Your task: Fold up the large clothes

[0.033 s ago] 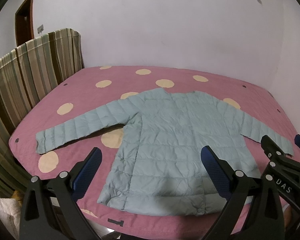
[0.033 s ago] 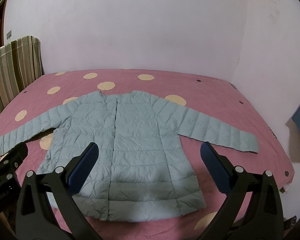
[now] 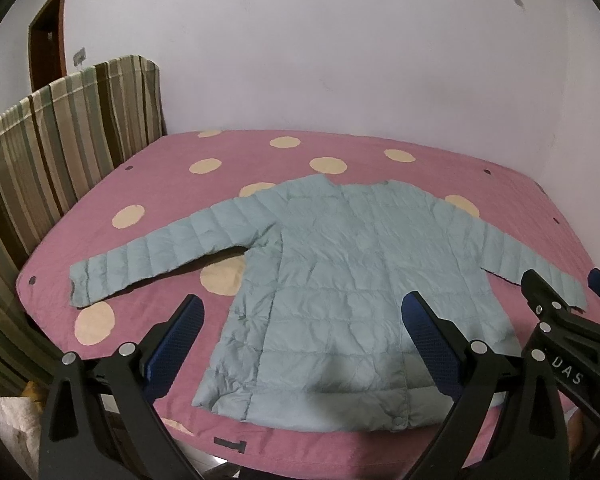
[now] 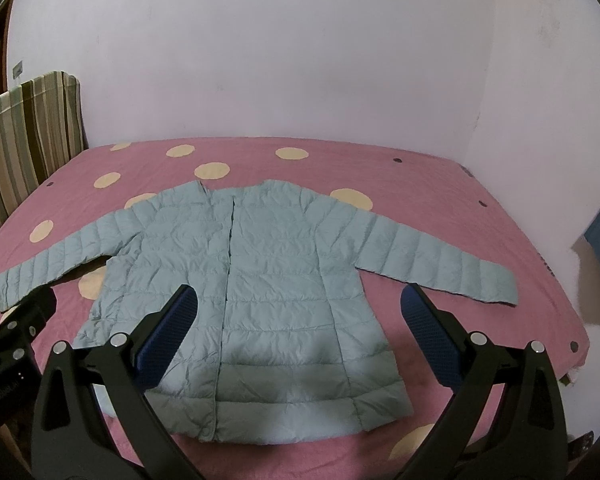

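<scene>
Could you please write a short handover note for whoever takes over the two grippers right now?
Left gripper: open, holding nothing, above the near hem of the jacket.
Right gripper: open, holding nothing, above the jacket's lower half.
Jacket: light blue quilted, lying flat, front up and closed on the pink spotted bed cover, collar toward the wall, both sleeves spread out to the sides.
Done: jacket is laid out; no fold is made.
Left: probably fold each sleeve in across the body, then fold the body up.
</scene>
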